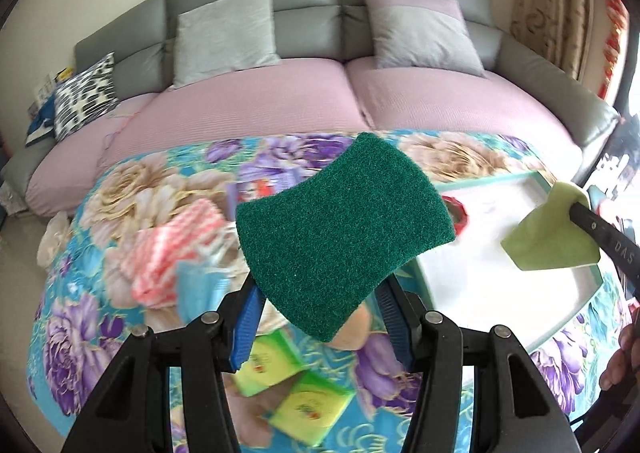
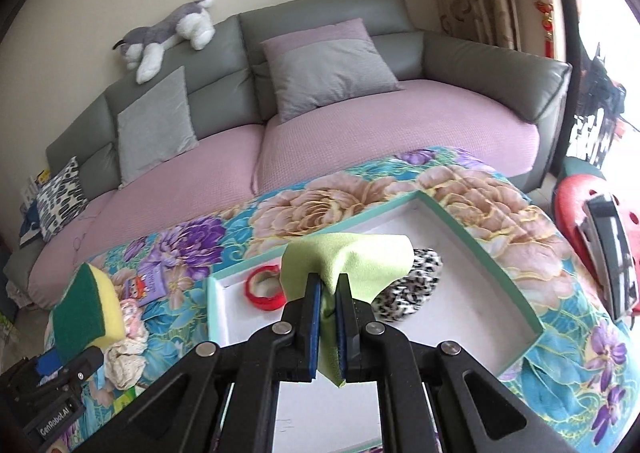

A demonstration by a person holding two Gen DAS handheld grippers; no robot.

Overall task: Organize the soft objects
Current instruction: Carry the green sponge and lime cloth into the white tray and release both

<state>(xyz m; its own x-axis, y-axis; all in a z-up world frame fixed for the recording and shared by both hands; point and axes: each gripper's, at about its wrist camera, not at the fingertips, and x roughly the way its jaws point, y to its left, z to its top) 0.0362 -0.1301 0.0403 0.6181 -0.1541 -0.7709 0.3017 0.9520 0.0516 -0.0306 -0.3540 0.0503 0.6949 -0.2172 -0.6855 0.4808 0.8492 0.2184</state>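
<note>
Flowery counter [image 2: 480,205] by sofa | left fingers [image 1: 320,305] squeeze sponge [image 1: 344,233] | right fingers [image 2: 329,293] pinch green cloth [image 2: 352,257] right over white tray [image 2: 472,317]

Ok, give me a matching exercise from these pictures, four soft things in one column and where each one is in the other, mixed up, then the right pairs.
Things:
1. scouring sponge
2. light green cloth
3. red band
4. plush husky

Places:
A. on the sofa's backrest
B. lying in the white tray
C. between the left gripper's fingers
D. pinched by the right gripper over the tray

Pairs: 1-C, 2-D, 3-B, 4-A
</note>
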